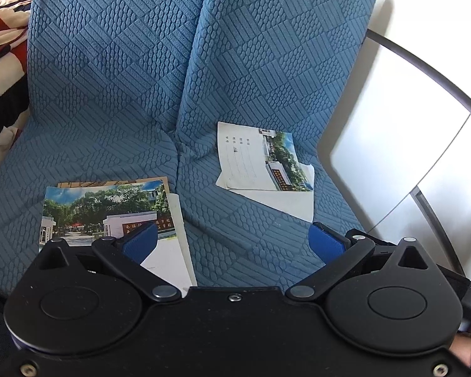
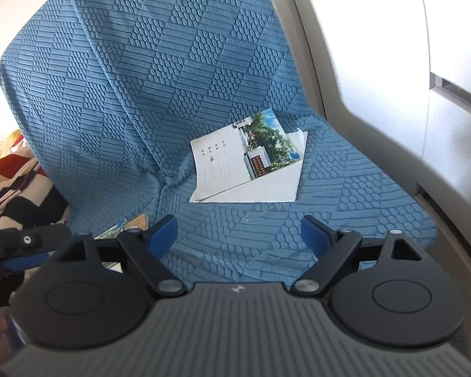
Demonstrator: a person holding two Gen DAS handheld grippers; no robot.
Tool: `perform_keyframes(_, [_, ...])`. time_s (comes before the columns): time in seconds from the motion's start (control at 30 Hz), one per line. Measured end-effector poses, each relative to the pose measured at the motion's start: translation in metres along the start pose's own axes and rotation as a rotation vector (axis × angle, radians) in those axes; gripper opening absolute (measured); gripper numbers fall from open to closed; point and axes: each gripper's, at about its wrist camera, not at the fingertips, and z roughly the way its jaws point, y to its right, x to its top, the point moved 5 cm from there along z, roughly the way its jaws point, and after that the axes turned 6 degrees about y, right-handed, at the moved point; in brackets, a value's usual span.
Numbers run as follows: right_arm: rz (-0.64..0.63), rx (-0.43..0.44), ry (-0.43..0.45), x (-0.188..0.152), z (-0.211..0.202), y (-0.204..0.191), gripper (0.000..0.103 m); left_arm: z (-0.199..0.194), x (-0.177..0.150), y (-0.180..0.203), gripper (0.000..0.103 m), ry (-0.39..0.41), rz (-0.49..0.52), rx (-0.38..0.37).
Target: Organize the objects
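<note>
The sofa cover (image 1: 116, 72) is blue, embossed in a patchwork of ribbed bars and pebbled dots. Both booklets, the near one (image 1: 110, 216) and the far one (image 2: 251, 157), are white with a photo of green trees, blue sky and a white gate bearing a brown sign. The blanket (image 1: 3, 25) is red, white and black. Each claw, left (image 1: 232, 242) and right (image 2: 238, 235), is black with blue pads (image 2: 163, 235).

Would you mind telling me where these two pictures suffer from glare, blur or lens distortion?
Left wrist view: the white panel at right is overexposed and smeared, and fisheye bends its dark edges; the booklet on the blue sofa cover stays sharp. Right wrist view: the white wall panel is blown out and blurred, and the cover's pattern bows toward the edges; the booklet is readable.
</note>
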Motion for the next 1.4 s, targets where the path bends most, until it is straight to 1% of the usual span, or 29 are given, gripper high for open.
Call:
perform_keyframes(0.1, [0.021,-0.002,-0.003,0.0,0.012,0.004,0.087,0.01,0.002,-0.001,0.102,-0.005,-0.008,-0.003])
perform_keyframes(0.27, [0.05,-0.021,0.013,0.004,0.033,0.008,0.087,0.032,0.004,-0.004,0.102,-0.012,0.004,0.028])
perform_keyframes(0.43, [0.101,-0.012,0.029,0.01,0.053,0.013,0.087,0.052,0.006,0.0,0.102,-0.023,0.017,0.041])
perform_keyframes(0.63, [0.145,-0.006,0.02,0.014,0.083,0.025,0.087,0.08,0.008,0.014,0.102,-0.051,0.026,0.035])
perform_keyframes(0.73, [0.14,-0.017,0.012,0.015,0.1,0.031,0.087,0.094,0.01,0.024,0.102,-0.047,0.038,0.033])
perform_keyframes(0.83, [0.171,-0.018,0.005,0.018,0.116,0.043,0.086,0.109,0.011,0.032,0.102,-0.052,0.033,0.043])
perform_keyframes(0.93, [0.184,-0.032,0.005,0.022,0.134,0.053,0.086,0.125,0.012,0.04,0.102,-0.064,0.025,0.023])
perform_keyframes(1.0, [0.2,-0.037,-0.014,0.022,0.147,0.059,0.081,0.137,0.011,0.044,0.102,-0.071,0.033,0.031])
perform_keyframes(1.13, [0.247,-0.035,-0.033,0.025,0.168,0.07,0.079,0.162,0.01,0.048,0.102,-0.082,0.02,0.034])
perform_keyframes(1.17, [0.256,-0.038,-0.032,0.026,0.172,0.072,0.076,0.169,0.01,0.048,0.101,-0.083,0.014,0.037])
perform_keyframes(1.2, [0.262,-0.041,-0.035,0.027,0.176,0.074,0.07,0.175,0.01,0.048,0.101,-0.083,0.009,0.041])
perform_keyframes(1.27, [0.27,-0.036,-0.04,0.03,0.186,0.076,0.067,0.189,0.01,0.047,0.098,-0.088,0.0,0.047])
perform_keyframes(1.4, [0.252,-0.031,-0.026,0.042,0.206,0.08,0.067,0.216,0.012,0.043,0.091,-0.099,-0.007,0.06])
